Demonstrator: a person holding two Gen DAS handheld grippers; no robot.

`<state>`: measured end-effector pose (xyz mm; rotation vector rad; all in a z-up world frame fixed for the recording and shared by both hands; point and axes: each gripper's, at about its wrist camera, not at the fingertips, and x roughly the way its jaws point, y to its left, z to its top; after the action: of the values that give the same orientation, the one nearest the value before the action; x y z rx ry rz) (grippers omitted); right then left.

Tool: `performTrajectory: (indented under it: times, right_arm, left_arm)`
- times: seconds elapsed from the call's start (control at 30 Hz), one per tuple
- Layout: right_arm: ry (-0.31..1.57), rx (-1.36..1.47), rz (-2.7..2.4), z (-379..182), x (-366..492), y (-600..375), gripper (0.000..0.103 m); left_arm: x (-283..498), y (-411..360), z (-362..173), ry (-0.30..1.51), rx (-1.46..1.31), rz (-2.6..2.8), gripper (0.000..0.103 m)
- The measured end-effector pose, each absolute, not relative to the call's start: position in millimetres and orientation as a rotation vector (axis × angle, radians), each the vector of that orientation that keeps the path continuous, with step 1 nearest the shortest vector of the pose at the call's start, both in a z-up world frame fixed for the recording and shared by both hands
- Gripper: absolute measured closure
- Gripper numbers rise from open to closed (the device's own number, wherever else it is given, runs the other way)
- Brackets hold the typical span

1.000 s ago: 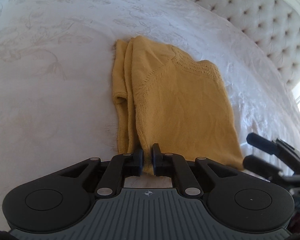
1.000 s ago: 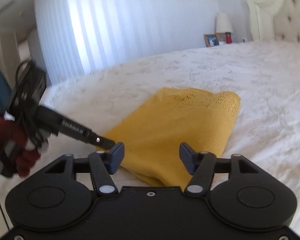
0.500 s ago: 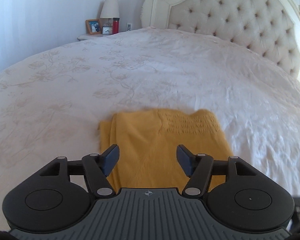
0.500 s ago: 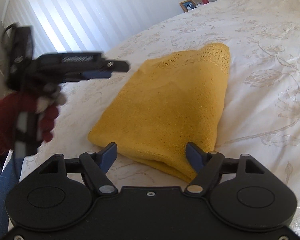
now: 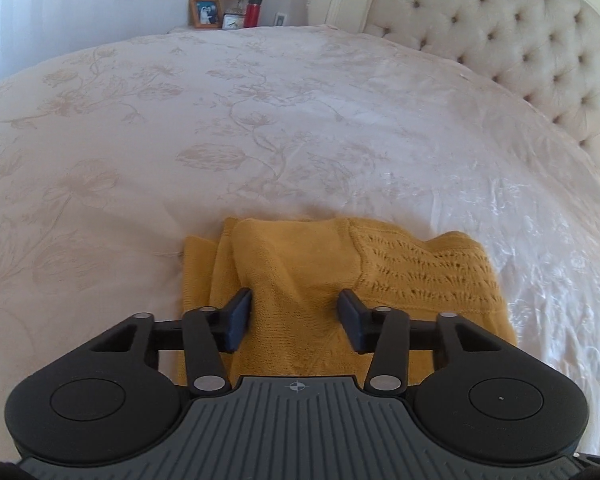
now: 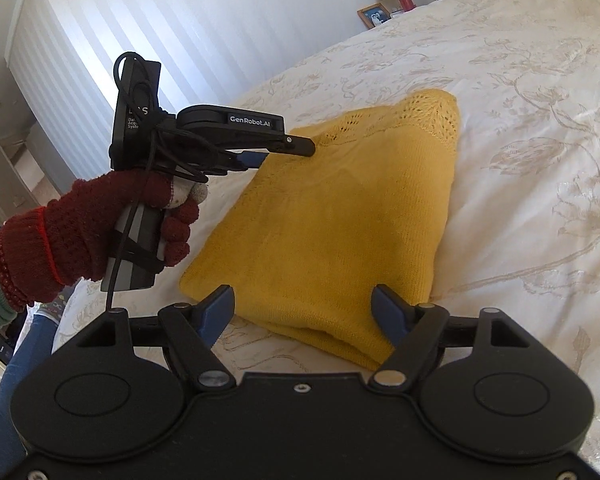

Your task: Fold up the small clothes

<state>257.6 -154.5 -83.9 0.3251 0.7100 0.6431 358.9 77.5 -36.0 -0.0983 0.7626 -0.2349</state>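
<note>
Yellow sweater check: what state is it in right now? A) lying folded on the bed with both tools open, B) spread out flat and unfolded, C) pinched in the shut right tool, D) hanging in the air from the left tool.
A: the yellow sweater lies folded on the bed, and both the left tool and the right tool have their fingers spread.
</note>
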Motion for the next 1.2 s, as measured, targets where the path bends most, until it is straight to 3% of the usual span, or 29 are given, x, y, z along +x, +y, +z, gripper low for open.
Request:
performTrajectory:
  times: [0.2,0.23,0.3,0.47,0.7,0.77,0.87,1.0,1.1,1.17,1.2]
  right_arm:
    - [0.707,0.334,0.644,-81.5,251.4,-155.5,0.025]
    - [0.707,0.334,0.643,-81.6,251.5,-155.7,0.025]
    - [0.705,0.335,0.643,-81.1,250.3,-156.4,0.025]
    - [0.701,0.343,0.642,-80.4,251.2,-157.9,0.025]
    - [0.697,0.341,0.639,-78.7,250.0,-157.9,0.025]
    - [0.693,0.344,0.636,-77.9,249.0,-158.8,0.024]
    - [0.681,0.358,0.636,-76.1,248.3,-160.8,0.015]
    - [0.674,0.363,0.618,-74.0,247.8,-163.0,0.013]
    - [0.662,0.377,0.603,-72.5,248.0,-165.5,0.003]
    - [0.655,0.386,0.583,-71.5,248.2,-167.8,0.0]
    - [0.654,0.389,0.567,-71.1,248.7,-169.2,0.0]
  left_arm:
    - [361.7,69.6,-34.6,0.743,-0.066,-0.223,0.061]
    - [362.2,69.4,-34.1,0.738,-0.067,-0.213,0.068]
    - [362.2,68.9,-32.7,0.733,-0.051,-0.207,0.095]
    - [351.3,68.3,-27.0,0.678,0.052,-0.193,0.095]
    - [367.0,83.8,-47.4,0.735,0.084,-0.077,0.096]
    - [366.9,80.4,-48.9,0.739,0.127,-0.067,0.095]
    - [368.3,76.7,-47.6,0.751,0.165,-0.048,0.094]
    - [363.4,73.5,-39.2,0.712,0.212,-0.019,0.091]
    - [346.4,70.2,-22.6,0.609,0.212,0.021,0.068]
    - [334.7,65.7,-10.4,0.556,0.19,0.007,0.058]
    - [330.8,61.0,-5.1,0.543,0.187,-0.005,0.047]
